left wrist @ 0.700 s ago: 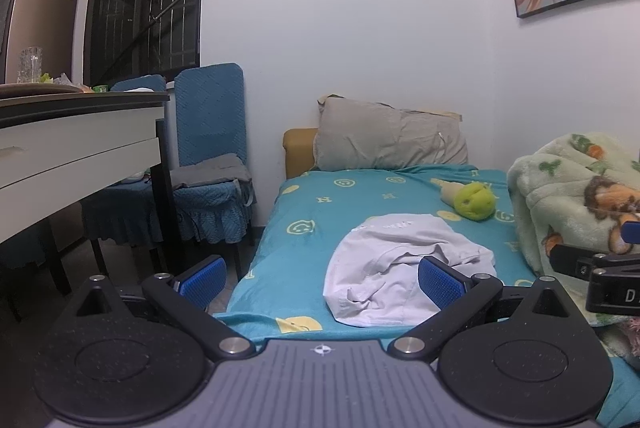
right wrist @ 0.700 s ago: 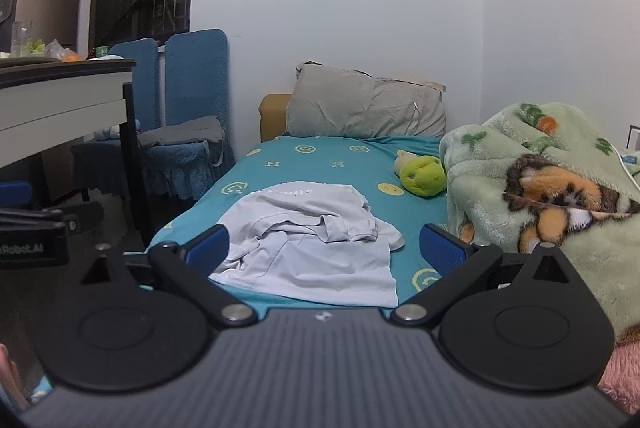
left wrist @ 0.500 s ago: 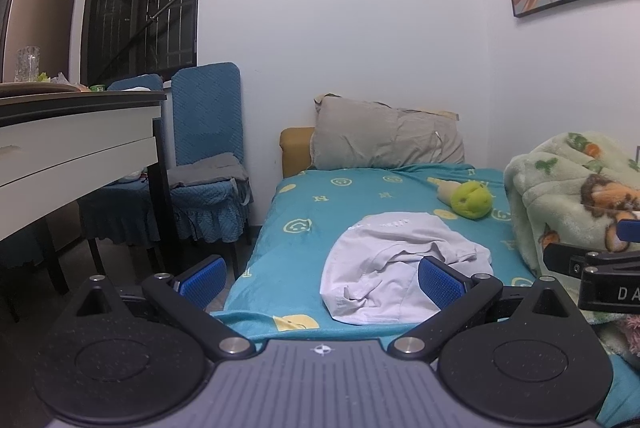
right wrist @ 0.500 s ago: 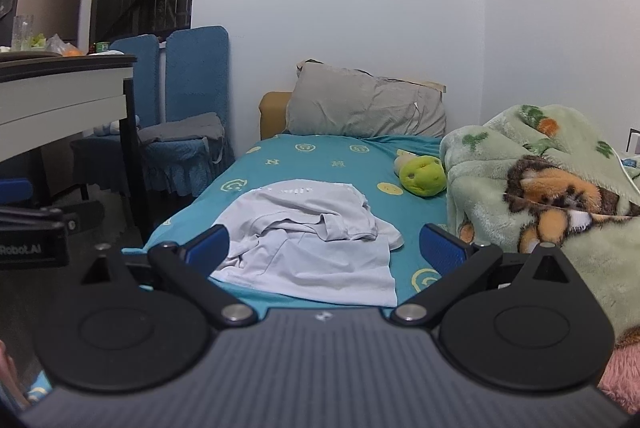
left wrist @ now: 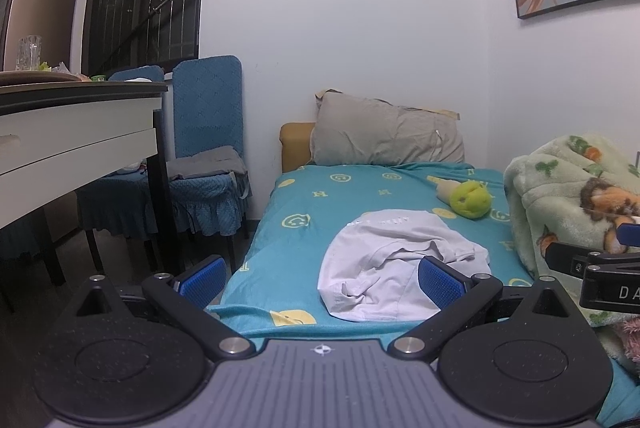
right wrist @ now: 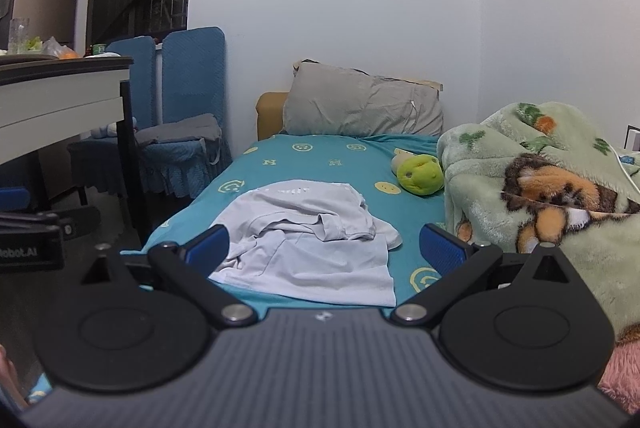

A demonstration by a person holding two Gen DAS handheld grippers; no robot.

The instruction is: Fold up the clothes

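A crumpled pale grey garment (left wrist: pixel 384 264) (right wrist: pixel 308 240) lies on the near half of a bed with a teal sheet (left wrist: pixel 320 204) (right wrist: pixel 316 160). My left gripper (left wrist: pixel 320 278) hovers open just short of the bed's foot, nothing between its blue pads (left wrist: pixel 438 282). My right gripper (right wrist: pixel 326 248) is open too, held level with the garment's near edge and clear of it. Each gripper shows at the edge of the other's view: the right gripper's body (left wrist: pixel 600 268), the left gripper's body (right wrist: pixel 36 232).
A grey pillow (left wrist: pixel 384 136) leans at the head. A green plush toy (left wrist: pixel 470 200) (right wrist: pixel 420 172) and a bundled green fleece blanket (right wrist: pixel 540 188) fill the bed's right side. On the left stand a white table (left wrist: pixel 72 144) and blue-covered chairs (left wrist: pixel 208 156).
Both views have drifted slightly; the bed and garment sit a little further left in the left wrist view. Both grippers remain wide open and the garment has not moved.
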